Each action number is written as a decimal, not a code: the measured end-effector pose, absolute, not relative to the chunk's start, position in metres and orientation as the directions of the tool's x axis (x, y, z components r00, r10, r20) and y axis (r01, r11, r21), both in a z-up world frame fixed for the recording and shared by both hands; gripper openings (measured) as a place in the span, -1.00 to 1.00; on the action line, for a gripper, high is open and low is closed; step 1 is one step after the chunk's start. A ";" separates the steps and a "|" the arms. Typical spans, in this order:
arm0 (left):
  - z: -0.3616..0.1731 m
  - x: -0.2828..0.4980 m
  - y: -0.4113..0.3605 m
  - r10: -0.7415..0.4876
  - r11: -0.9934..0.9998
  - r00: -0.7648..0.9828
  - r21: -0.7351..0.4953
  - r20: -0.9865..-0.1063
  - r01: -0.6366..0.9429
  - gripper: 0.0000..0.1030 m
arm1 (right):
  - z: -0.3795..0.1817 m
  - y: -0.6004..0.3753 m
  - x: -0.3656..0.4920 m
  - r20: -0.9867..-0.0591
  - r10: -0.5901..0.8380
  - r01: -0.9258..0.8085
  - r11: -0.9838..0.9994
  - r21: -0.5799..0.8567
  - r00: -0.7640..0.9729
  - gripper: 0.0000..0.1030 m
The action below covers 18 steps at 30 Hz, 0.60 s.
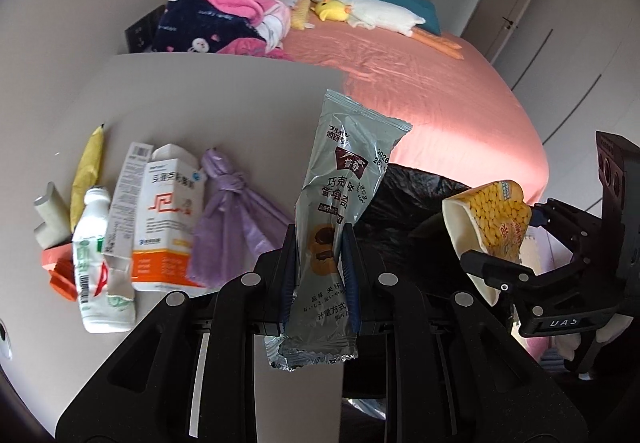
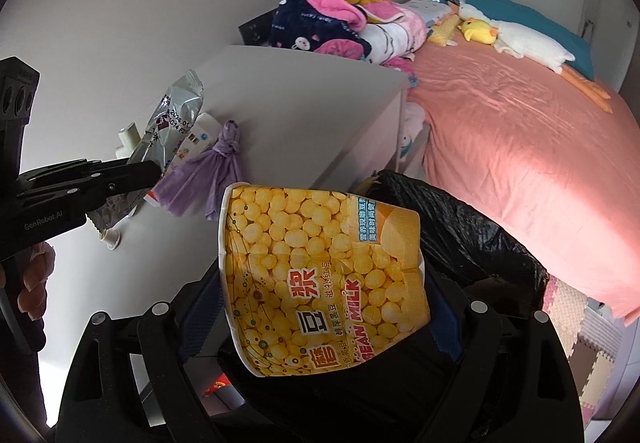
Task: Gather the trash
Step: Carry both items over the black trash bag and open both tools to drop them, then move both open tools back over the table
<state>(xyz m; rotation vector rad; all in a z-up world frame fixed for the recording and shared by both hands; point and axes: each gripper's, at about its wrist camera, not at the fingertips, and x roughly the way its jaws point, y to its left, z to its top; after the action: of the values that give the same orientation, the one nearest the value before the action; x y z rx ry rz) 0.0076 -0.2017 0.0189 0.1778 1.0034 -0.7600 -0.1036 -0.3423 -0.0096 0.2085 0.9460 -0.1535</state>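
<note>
Left wrist view, centre of the frame: the left gripper [image 1: 318,263] has its blue-padded jaws clamped tight on a long silver foil snack wrapper [image 1: 340,195], which stands upright between them, its crimped bottom end hanging below the pads. At the right edge of that frame the right gripper [image 1: 516,243] comes in sideways with a crushed yellow paper cup printed with soybeans [image 1: 492,223].

Right wrist view, lower centre: that same soybean cup [image 2: 320,279] sits tilted between the right gripper's [image 2: 320,307] widely spread jaws, and they hold it by its sides, rim towards the lower left. Just behind it, right of centre, gapes the black plastic bin bag [image 2: 460,227], its crinkled mouth under the far end of the cup.

Left of the frame in the left wrist view, more rubbish lies on the pale table top [image 1: 200,95]: a knotted lilac plastic bag [image 1: 236,219], a white and orange medicine box [image 1: 168,227], a white drink bottle with green print [image 1: 96,263], and a yellow wrapper [image 1: 88,171] near the wall.

Upper right, the bed with a salmon-pink sheet [image 1: 440,91] carries a white goose plush toy [image 1: 376,13].
</note>
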 end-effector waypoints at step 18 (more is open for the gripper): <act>-0.007 -0.026 -0.282 -0.517 0.557 0.213 -0.137 -0.829 0.819 0.88 | 0.028 -0.417 -0.178 -0.654 -0.205 0.467 0.847 0.255 0.728 0.94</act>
<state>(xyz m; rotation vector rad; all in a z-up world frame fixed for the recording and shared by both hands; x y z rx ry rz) -0.0256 -0.2818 -0.0066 0.3670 0.9747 -0.9562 -0.1784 -0.4175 0.0280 0.4247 0.6578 -0.3826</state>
